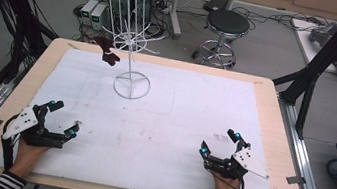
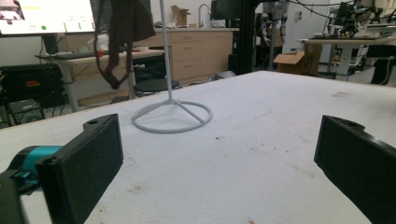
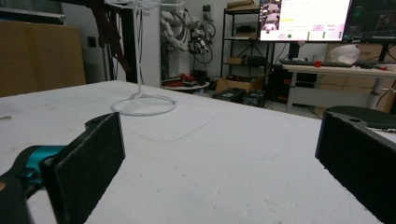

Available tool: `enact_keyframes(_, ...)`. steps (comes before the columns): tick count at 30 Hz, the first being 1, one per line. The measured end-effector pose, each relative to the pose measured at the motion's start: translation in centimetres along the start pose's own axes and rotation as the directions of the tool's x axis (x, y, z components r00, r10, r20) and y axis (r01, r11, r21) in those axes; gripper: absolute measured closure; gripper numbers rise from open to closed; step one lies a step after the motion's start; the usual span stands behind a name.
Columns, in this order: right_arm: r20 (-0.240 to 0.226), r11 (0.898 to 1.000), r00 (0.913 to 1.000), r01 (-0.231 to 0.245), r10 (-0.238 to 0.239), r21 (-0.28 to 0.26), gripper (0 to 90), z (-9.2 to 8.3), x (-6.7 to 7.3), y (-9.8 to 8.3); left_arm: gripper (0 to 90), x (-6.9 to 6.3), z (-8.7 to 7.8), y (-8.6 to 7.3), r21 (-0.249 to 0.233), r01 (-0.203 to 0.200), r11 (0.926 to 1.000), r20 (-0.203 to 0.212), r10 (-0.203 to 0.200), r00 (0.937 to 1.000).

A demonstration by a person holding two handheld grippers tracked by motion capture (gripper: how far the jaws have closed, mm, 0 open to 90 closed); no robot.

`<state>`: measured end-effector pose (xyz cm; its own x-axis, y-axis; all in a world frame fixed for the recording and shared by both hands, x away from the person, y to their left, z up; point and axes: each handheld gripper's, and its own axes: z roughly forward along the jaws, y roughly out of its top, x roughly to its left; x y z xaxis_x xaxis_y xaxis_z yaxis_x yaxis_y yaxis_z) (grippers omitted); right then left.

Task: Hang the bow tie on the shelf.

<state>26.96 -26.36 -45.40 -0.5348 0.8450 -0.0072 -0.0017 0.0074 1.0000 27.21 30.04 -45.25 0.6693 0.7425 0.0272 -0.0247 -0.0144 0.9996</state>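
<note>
Two grippers rested on the near edge of the worktop (image 1: 267, 96), the left gripper (image 1: 62, 119) and the right gripper (image 1: 220, 143), both with jaws wide apart and holding nothing. A dark cloth (image 1: 107, 51) hung on the white wire rack (image 1: 131, 43) at the far side, well apart from both, so the work seemed not started. Around stood a stool (image 1: 226, 25), cables and desks.

We see a robotics lab: monitors (image 3: 304, 19) upper right, a robot arm (image 3: 180, 32) on shelving, cables (image 1: 264, 15) across the floor.
</note>
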Motion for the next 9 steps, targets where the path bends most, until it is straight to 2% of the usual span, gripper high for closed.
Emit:
enact_keyframes(1,0.000,1.000,1.0000,-0.001,0.001,0.000,0.7,0.00,0.00,0.00,1.7,0.02,-0.01,-0.04,-0.006,0.006,1.0000,0.008,-0.006,0.9999)
enact_keyframes(5,-0.001,1.000,1.0000,-0.009,0.009,0.000,0.7,-0.02,-0.01,-0.01,1.7,0.13,-0.08,-0.12,-0.011,0.021,0.9997,-0.002,-0.021,0.9998)
enact_keyframes(9,-0.001,1.000,0.9999,-0.011,0.011,0.001,0.7,-0.03,-0.02,-0.01,1.7,0.10,-0.23,-0.17,-0.027,0.021,0.9994,-0.010,-0.021,0.9997)
